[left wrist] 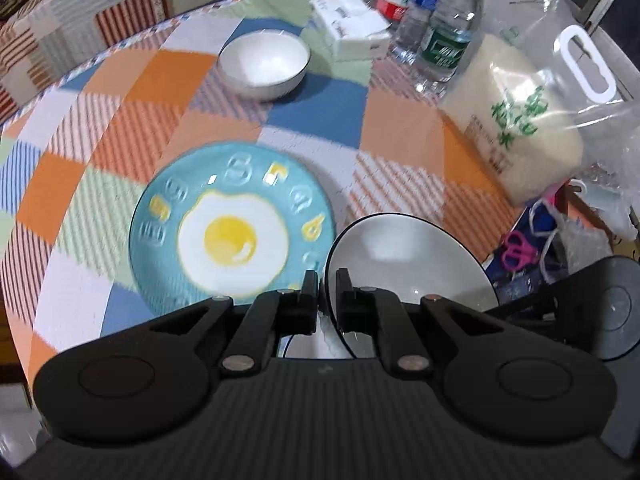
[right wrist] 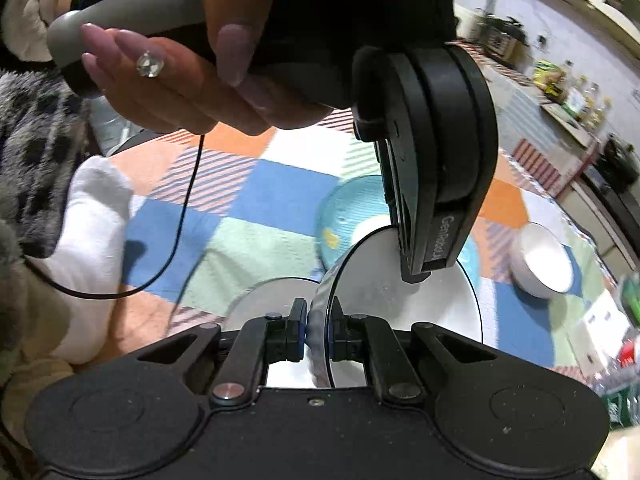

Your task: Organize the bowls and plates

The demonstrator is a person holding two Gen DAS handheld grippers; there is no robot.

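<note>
A white bowl (left wrist: 408, 264) with a thin dark rim hangs tilted above the checked tablecloth, held by both grippers. My left gripper (left wrist: 326, 280) is shut on its rim on one side. On the opposite side my right gripper (right wrist: 317, 308) is shut on the same bowl (right wrist: 380, 300). A blue plate (left wrist: 232, 224) printed with a fried egg lies flat on the table just beyond the bowl, and it also shows in the right wrist view (right wrist: 352, 208). A second white bowl (left wrist: 264, 62) stands upright farther back.
A bag of rice (left wrist: 516, 128), water bottles (left wrist: 444, 28) and tissue packs (left wrist: 352, 28) crowd the table's far right. Pink scissors (left wrist: 520, 252) lie off the right edge. A person's hand (right wrist: 192, 80) grips the left tool's handle, and a black cable (right wrist: 180, 220) hangs below it.
</note>
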